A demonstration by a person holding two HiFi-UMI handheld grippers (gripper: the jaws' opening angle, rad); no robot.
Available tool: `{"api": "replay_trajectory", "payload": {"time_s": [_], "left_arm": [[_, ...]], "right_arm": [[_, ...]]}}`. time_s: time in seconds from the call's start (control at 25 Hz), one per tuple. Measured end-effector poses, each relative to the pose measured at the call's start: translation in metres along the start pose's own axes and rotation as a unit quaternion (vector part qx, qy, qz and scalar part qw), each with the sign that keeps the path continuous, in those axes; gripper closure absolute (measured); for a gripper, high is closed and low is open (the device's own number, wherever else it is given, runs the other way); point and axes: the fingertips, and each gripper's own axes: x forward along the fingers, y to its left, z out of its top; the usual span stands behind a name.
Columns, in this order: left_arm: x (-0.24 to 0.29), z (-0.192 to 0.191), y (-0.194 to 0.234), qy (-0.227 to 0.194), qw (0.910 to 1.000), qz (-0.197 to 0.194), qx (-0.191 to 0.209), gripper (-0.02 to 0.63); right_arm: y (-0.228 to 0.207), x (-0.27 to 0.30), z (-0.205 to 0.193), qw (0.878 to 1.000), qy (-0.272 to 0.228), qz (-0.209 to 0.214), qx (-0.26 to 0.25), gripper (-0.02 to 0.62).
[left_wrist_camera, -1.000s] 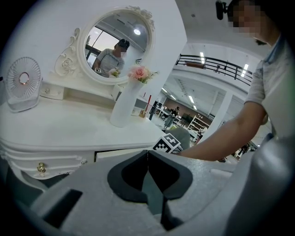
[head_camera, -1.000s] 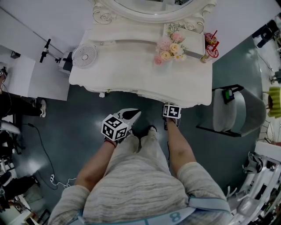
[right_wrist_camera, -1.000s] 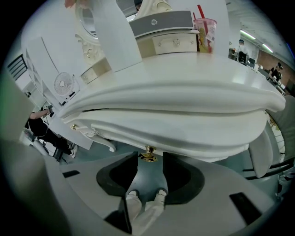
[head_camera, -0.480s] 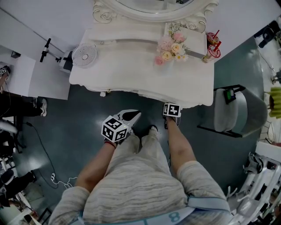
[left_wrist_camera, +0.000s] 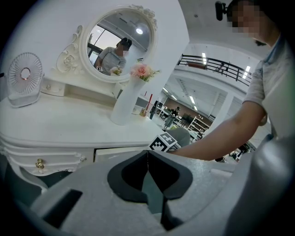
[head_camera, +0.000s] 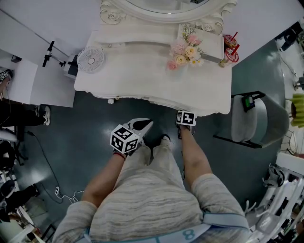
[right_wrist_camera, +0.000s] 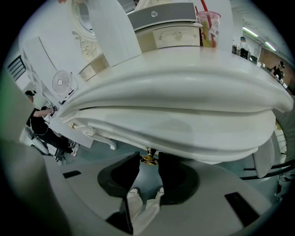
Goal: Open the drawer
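Observation:
A white dressing table [head_camera: 142, 80] stands in front of me. In the right gripper view its curved drawer front [right_wrist_camera: 193, 133] fills the upper frame, and a small gold knob [right_wrist_camera: 148, 160] hangs below it. My right gripper [right_wrist_camera: 149, 156] is shut on that knob, one jaw on each side. In the head view the right gripper [head_camera: 185, 117] sits at the table's front edge, its jaws hidden under the top. My left gripper [head_camera: 142, 126] hangs lower left of it, apart from the table; its jaws [left_wrist_camera: 147, 159] are shut on nothing.
On the top stand a small fan [head_camera: 90, 60], a vase of flowers [head_camera: 185, 50] and a red cup [head_camera: 229, 50], with an oval mirror [head_camera: 166, 7] behind. A second knob [left_wrist_camera: 40, 163] is further left. A grey stool [head_camera: 259, 121] stands right; people [head_camera: 19, 116] are at the left.

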Motion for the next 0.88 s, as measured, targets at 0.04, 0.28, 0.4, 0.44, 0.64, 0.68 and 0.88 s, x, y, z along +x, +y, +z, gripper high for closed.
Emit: {"api": "replay_trajectory", "payload": {"time_s": [0.04, 0.28, 0.4, 0.44, 0.64, 0.68, 0.88], "left_arm": [[0.000, 0.000, 0.000, 0.001, 1.0000, 0.000, 0.000, 0.592], [0.002, -0.001, 0.001, 0.002, 1.0000, -0.001, -0.002, 0.592], [0.002, 0.000, 0.001, 0.002, 1.0000, -0.003, -0.002, 0.592], [0.002, 0.000, 0.001, 0.002, 1.0000, -0.004, -0.002, 0.592], [0.000, -0.001, 0.000, 0.003, 1.0000, -0.006, -0.001, 0.592], [0.000, -0.001, -0.001, 0.003, 1.0000, -0.007, 0.000, 0.592], [0.000, -0.002, -0.002, 0.004, 0.9999, -0.010, 0.002, 0.592]], "right_arm": [[0.000, 0.000, 0.000, 1.000, 0.001, 0.000, 0.001, 0.469], [0.000, -0.002, -0.003, 1.000, 0.004, 0.001, -0.001, 0.469], [0.001, -0.003, -0.005, 1.000, 0.004, -0.001, 0.000, 0.469], [0.001, -0.004, -0.007, 1.000, 0.005, -0.001, 0.001, 0.469], [0.003, -0.006, -0.014, 1.000, 0.009, -0.002, 0.003, 0.469], [0.003, -0.007, -0.016, 1.000, 0.010, -0.002, 0.003, 0.469], [0.004, -0.009, -0.024, 1.000, 0.012, -0.003, 0.005, 0.469]]}}
